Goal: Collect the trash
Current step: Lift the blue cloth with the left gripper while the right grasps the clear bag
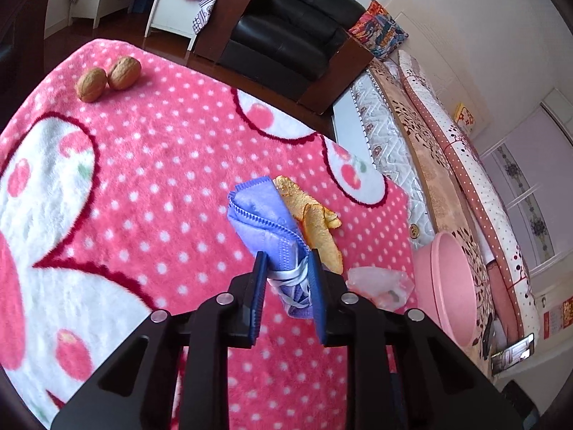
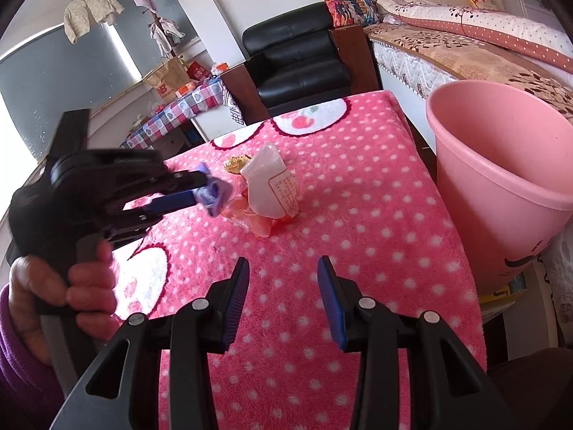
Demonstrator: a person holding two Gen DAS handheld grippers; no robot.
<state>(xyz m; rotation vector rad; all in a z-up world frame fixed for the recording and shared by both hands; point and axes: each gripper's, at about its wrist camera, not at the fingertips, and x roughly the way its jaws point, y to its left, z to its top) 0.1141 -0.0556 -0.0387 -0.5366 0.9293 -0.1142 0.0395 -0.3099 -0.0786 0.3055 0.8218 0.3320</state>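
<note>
So the biggest thing on show is the pink polka-dot blanket point(image 1: 150, 186) with cherry patches, spread over the table as the work surface, and everything to be cleared sits on it. Next down in size is one pink bin point(image 2: 501, 193), standing just off the table's edge beside the bed, mouth open and tilted a bit toward the table, which I'd guess makes it the drop spot for the trash.

Then the two grippers. The left gripper point(image 1: 286, 272) has its blue pads clamped on one folded purple face mask point(image 1: 265, 222), pinching it at the end where the white ear loops bunch up; most of the mask sticks out past the fingertips. From the right wrist view it looks lifted just clear of the blanket, though that part is blurry. The right gripper point(image 2: 283, 272) is empty, jaws about halfway apart, hovering over bare blanket nearer the bin, probably just waiting its turn.

Smaller stuff: one crumpled clear plastic wrapper point(image 2: 268, 193) with a printed label, lying near the middle with some orange film under it. One curled piece of orange peel point(image 1: 311, 222) lies just beside the mask. And two walnuts point(image 1: 107, 77) are touching each other at the far corner, well apart from the rest; can't tell if they count as trash or not.
</note>
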